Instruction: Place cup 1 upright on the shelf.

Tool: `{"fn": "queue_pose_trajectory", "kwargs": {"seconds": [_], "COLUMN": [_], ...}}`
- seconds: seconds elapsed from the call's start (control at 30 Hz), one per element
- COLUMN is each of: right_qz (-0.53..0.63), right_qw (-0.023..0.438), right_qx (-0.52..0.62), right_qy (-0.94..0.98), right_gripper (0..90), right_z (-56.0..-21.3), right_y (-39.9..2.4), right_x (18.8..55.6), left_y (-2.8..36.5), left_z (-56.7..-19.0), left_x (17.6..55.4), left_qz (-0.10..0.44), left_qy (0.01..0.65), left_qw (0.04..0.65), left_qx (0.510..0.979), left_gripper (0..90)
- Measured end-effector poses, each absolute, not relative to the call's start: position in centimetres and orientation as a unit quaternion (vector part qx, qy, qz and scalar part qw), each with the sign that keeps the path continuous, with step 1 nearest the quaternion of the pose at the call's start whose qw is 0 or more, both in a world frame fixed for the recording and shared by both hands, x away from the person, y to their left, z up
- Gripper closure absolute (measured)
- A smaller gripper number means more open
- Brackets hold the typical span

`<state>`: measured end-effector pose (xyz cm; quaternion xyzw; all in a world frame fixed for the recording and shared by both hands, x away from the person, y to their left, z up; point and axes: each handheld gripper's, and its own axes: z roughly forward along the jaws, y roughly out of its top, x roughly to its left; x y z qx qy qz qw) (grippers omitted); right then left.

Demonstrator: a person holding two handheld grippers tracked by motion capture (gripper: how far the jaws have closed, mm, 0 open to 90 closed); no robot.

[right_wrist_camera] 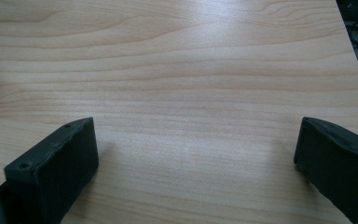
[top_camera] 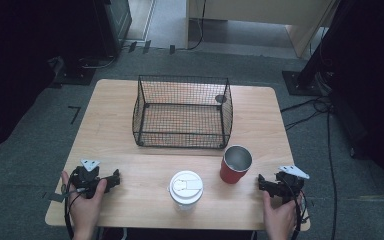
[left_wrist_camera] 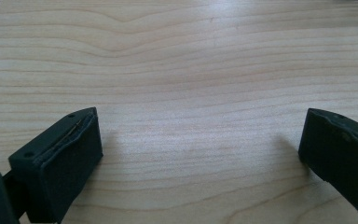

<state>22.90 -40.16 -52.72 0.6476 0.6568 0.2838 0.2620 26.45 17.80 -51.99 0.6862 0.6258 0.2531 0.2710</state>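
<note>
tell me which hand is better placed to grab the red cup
Right. The right claw lies open beside the red cup, nothing between. The left claw, open too, has the white cup in its way.

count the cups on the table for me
2: a red cup stands open-topped just in front of the wire basket, toward the right; a white lidded cup stands near the front edge, about the middle.

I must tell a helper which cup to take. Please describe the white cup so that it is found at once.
Start from the black wire basket in the middle of the wooden table. In front of it, near the person's edge, stand two cups. The white cup is the left one and has a closed white lid; the red cup beside it is open.
</note>
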Motion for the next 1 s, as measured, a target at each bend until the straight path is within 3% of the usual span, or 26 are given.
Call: {"fn": "queue_pose_trajectory", "kwargs": {"seconds": [0.5,0.7,1.0], "right_qz": [0.297,0.338,0.389], "right_qw": [0.260,0.276,0.261], "right_qx": [0.645,0.620,0.564], "right_qy": [0.655,0.652,0.680], "right_gripper": [0.0,0.0,0.0], "right_z": [-52.5,-50.7,-48.9], "right_y": [-40.1,-40.1,-38.0], "right_x": [21.9,20.8,19.6], "left_y": [17.7,17.7,17.7], "left_z": [-52.0,-52.0,-52.0], "left_x": [26.5,26.5,26.5], "left_qz": [0.254,0.254,0.254], "left_qy": [0.629,0.629,0.629], "left_qw": [0.270,0.270,0.270], "left_qx": [0.683,0.684,0.683], "left_gripper": [0.0,0.0,0.0]}}
